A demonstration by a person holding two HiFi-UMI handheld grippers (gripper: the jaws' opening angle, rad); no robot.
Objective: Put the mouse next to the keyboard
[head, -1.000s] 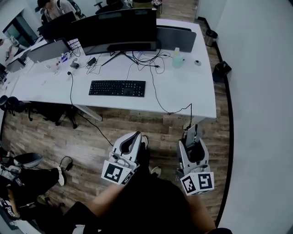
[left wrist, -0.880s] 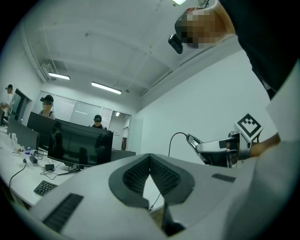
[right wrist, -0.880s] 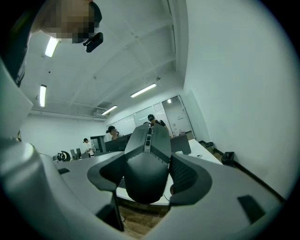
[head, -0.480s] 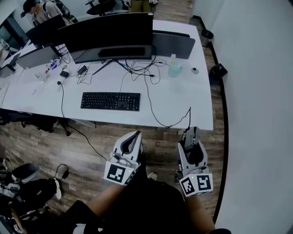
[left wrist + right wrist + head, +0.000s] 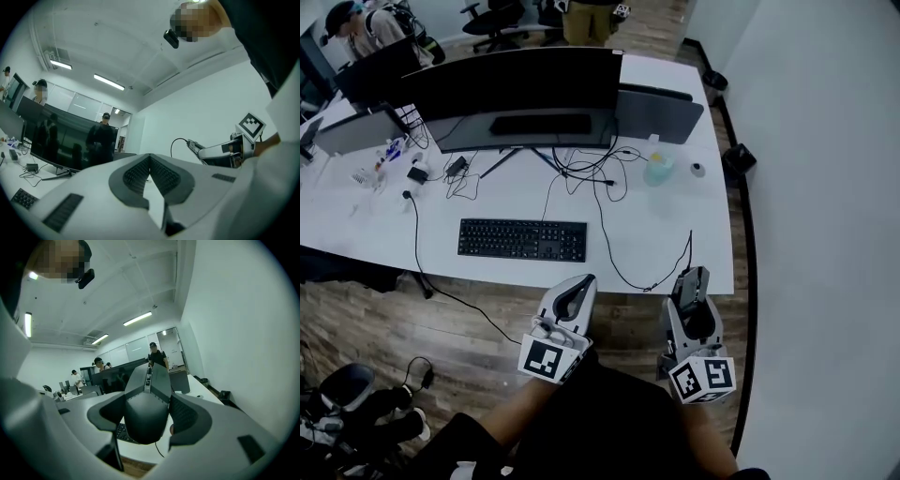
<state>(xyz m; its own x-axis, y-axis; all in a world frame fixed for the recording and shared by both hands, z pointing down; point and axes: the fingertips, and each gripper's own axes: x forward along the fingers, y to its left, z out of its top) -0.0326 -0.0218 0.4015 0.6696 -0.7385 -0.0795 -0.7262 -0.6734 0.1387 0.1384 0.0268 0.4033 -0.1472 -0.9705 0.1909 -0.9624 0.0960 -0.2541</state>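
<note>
A black keyboard [image 5: 522,240] lies near the front edge of the white desk [image 5: 675,234]. My right gripper [image 5: 691,292] is shut on a dark grey mouse [image 5: 691,281], held over the floor just short of the desk's front right edge. In the right gripper view the mouse [image 5: 146,404] fills the space between the jaws of the right gripper [image 5: 147,420], nose pointing away. Its cable [image 5: 628,277] runs up across the desk. My left gripper [image 5: 577,292] is shut on nothing, right of the keyboard and below the desk edge. Its closed left gripper [image 5: 150,172] tips show in its own view.
A wide curved monitor [image 5: 525,89] stands behind the keyboard, with loose cables [image 5: 581,169] under it. A pale bottle [image 5: 659,169] and a dark panel [image 5: 656,112] sit at the back right. Bins [image 5: 738,159] line the white wall. People stand beyond the desk.
The desk has drawn closer in the head view and both grippers now reach its front edge. The mouse stays in the right gripper.
</note>
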